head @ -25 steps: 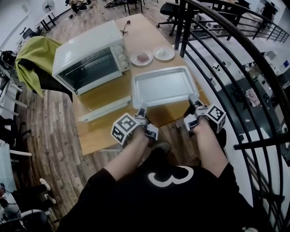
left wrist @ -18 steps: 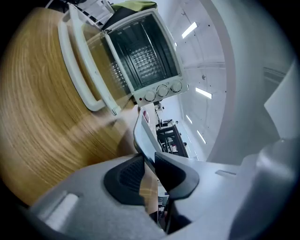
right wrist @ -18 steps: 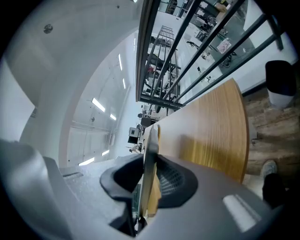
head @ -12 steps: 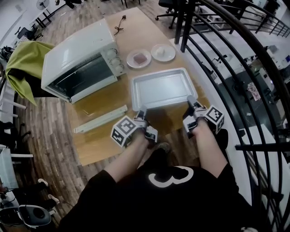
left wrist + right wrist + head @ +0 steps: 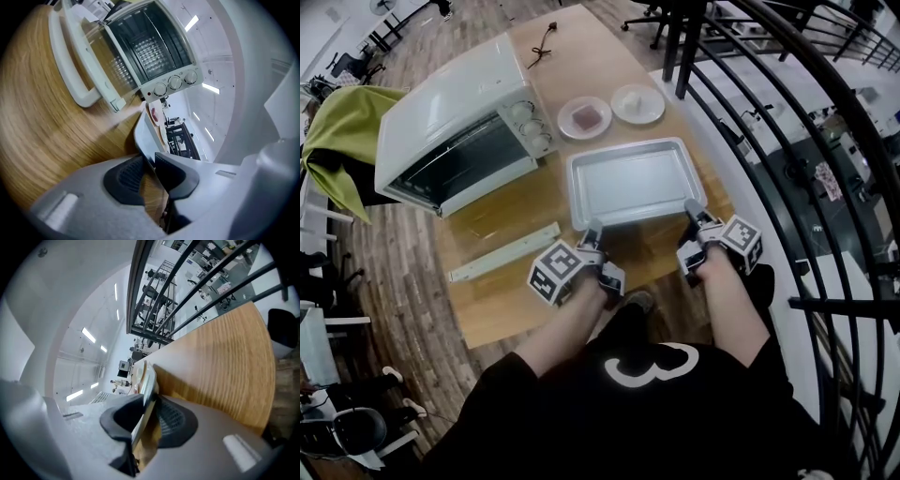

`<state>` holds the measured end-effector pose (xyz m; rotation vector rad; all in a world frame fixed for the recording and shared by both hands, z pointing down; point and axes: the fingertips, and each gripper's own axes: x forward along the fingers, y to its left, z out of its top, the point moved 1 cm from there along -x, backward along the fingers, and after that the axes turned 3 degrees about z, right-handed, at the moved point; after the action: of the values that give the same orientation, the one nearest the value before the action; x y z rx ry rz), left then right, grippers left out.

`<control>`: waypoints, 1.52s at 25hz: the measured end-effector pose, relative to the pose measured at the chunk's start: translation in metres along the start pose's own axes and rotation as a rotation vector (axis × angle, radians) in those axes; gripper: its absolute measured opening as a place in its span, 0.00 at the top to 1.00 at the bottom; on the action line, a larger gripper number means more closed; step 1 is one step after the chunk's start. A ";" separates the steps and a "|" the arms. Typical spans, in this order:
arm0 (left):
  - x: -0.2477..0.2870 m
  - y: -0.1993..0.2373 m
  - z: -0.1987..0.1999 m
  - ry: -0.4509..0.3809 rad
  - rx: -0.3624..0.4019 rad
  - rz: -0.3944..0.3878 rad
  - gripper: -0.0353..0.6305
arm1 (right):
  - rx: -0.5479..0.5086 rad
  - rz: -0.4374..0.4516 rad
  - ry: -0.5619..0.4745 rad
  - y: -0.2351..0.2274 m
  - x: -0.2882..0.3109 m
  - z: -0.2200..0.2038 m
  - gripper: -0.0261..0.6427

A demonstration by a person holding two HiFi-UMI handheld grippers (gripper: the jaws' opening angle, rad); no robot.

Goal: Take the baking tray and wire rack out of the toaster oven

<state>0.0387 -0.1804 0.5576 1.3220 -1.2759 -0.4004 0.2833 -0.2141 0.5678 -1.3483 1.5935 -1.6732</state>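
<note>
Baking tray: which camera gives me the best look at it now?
Head view: the whole baking tray shows, empty, with the left gripper and right gripper clamped on its near rim. The left gripper view and right gripper view show only that rim edge-on between the jaws.

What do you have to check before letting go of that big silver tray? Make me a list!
1. Left hand-held gripper clamped on the near rim of the silver rectangular metal baking tray: ok.
2. Right hand-held gripper clamped on that same rim: ok.
3. Tray resting flat on the wooden table: cannot tell.
4. Two small white round plates sitting apart from the tray's far rim: ok.
5. Door of the white toaster oven open for the next reach: ok.
6. Wire rack out of the oven: not ok, it is still inside.
</note>
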 end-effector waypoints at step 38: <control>-0.072 -0.018 -0.025 0.214 0.580 -0.086 0.64 | -0.718 0.297 0.399 0.094 -0.057 -0.106 0.86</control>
<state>0.0429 -0.1140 0.5155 1.8547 -1.1987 0.0676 0.1886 -0.1360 0.4775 -1.0078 2.6517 -1.2818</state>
